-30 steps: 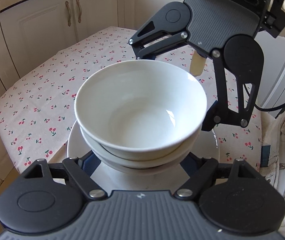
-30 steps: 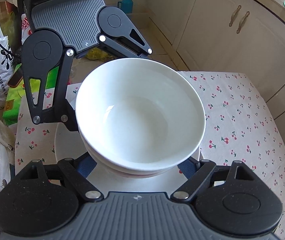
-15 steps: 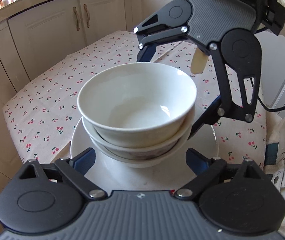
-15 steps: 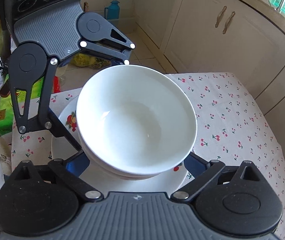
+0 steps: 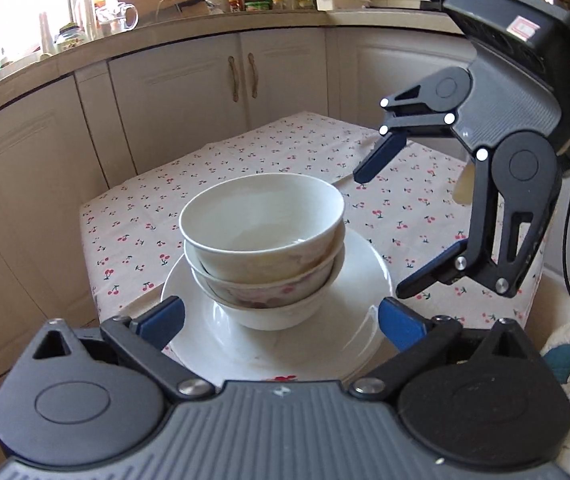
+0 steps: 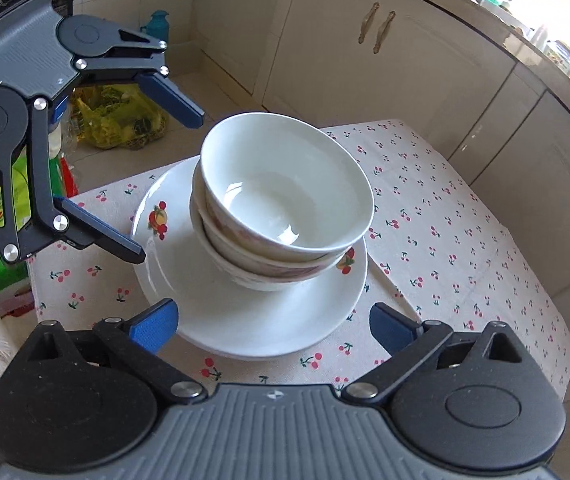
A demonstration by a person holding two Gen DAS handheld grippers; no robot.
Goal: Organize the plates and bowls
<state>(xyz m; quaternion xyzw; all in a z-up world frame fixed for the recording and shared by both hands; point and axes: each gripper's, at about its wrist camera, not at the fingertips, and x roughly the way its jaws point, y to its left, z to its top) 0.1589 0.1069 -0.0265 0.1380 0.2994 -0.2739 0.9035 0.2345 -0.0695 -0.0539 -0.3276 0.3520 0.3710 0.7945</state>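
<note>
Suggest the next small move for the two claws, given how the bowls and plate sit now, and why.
Probably draw both claws clear and stop. The bowls sit nested on the plate, which lies on the tablecloth. The left claw and right claw are open, touching nothing.

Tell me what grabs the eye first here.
A leaning stack of white bowls sits mid-frame on a white plate with fruit motifs, on the cherry-print tablecloth. Two open blue-tipped tongs flank it, touching nothing: the left and the right.
</note>
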